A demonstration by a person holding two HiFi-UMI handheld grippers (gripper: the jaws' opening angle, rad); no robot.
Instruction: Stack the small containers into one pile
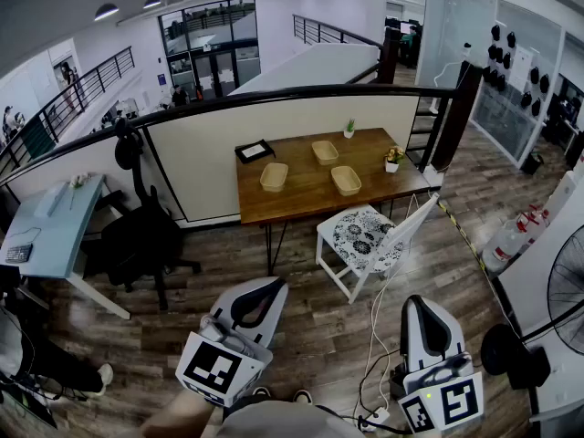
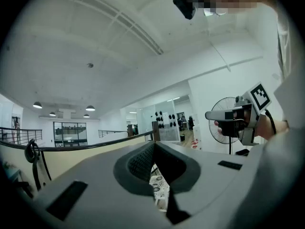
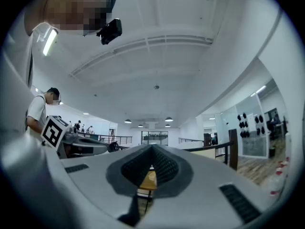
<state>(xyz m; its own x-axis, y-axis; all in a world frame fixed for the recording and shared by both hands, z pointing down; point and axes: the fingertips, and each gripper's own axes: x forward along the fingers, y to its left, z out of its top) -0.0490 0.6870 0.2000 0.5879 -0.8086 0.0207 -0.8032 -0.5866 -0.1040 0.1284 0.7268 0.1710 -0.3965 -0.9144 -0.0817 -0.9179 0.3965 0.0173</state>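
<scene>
The containers (image 1: 274,176) look matt, the table (image 1: 306,194) smooth wood, the floor (image 1: 319,322) faintly glossy planks

We see the three small containers (image 1: 274,176) far off on the table (image 1: 301,199), too small to tell what lies in them; the dark flat thing (image 1: 254,151) beside them we cannot name; the person's body (image 1: 274,422) is cut by the bottom edge; the right gripper (image 3: 152,149), in its own view, hides nearly all the table behind its grey shell.

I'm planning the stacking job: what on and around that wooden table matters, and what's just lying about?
For the job: left container, back container, right container.
Lying about: black tray, back plant, right plant, cushioned chair.
</scene>
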